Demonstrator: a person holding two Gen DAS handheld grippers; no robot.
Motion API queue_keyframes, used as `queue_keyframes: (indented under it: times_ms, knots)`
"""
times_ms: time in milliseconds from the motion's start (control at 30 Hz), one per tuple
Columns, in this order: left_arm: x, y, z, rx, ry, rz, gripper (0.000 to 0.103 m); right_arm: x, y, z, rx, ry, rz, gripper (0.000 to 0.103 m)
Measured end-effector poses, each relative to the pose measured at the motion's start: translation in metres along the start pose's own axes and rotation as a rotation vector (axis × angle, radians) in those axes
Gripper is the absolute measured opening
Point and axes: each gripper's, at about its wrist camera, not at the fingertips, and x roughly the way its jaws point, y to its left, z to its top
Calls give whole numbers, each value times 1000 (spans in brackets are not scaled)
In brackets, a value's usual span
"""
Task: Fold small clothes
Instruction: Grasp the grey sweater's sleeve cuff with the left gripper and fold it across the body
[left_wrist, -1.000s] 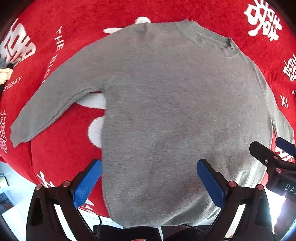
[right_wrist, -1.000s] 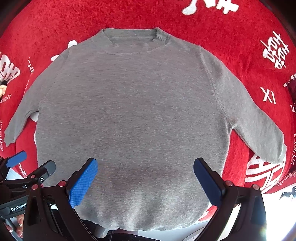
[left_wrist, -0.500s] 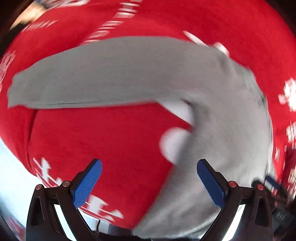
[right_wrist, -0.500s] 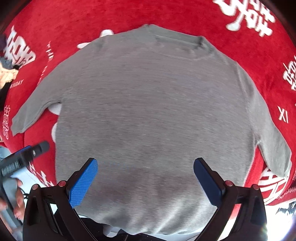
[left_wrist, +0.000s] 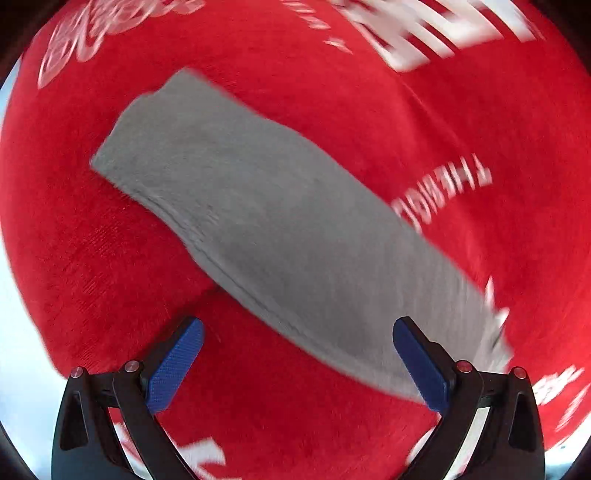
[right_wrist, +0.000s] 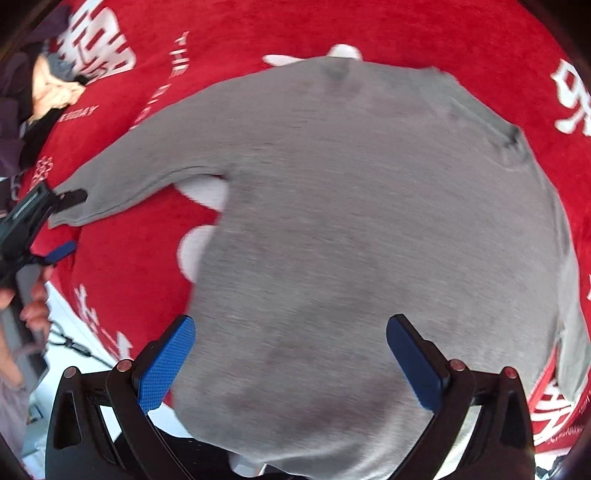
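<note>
plain grey sweater (right_wrist: 369, 221), red plush cloth (right_wrist: 258, 29) with white lettering and characters, black grippers with blue textured pads (right_wrist: 166, 363), cream-and-purple heap (right_wrist: 48, 92) at 10 o'clock

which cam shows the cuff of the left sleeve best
The left wrist view: the sleeve cuff fills the frame ahead of the open left claw, though blurred. The right wrist view shows it small at far left.

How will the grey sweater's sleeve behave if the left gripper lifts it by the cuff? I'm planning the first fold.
The sleeve looks like soft knit lying flat on the red blanket, so it will probably droop limply. Attached to the sweater, it may tug the shoulder. The plush blanket likely resists sliding.
</note>
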Motion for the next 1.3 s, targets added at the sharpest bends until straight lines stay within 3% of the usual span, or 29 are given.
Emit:
queue_keyframes:
  times_ms: [167,367,467,600,633,933,1100,1300]
  knots:
    - [11,17,19,-83,-4,-153,103,8,16,4,-24,16,13,103]
    - [6,18,19,-133,-46,-193,100,12,30,13,-47,20,15,103]
    - [4,10,16,-113,-68,-151,71,9,35,14,-49,11,19,103]
    - [9,-2,16,-17,-73,-83,13,3,35,10,-43,2,29,103]
    - [10,-4,17,7,-70,-77,5,1,34,8,-39,2,33,103]
    - [-25,-43,9,179,-135,-206,6,-3,22,-6,30,-4,59,103]
    - [-50,-95,-11,313,-144,-297,6,-6,9,-15,80,-13,72,103]
    - [-63,-182,-59,491,-125,-393,6,-17,-25,-23,137,-35,86,103]
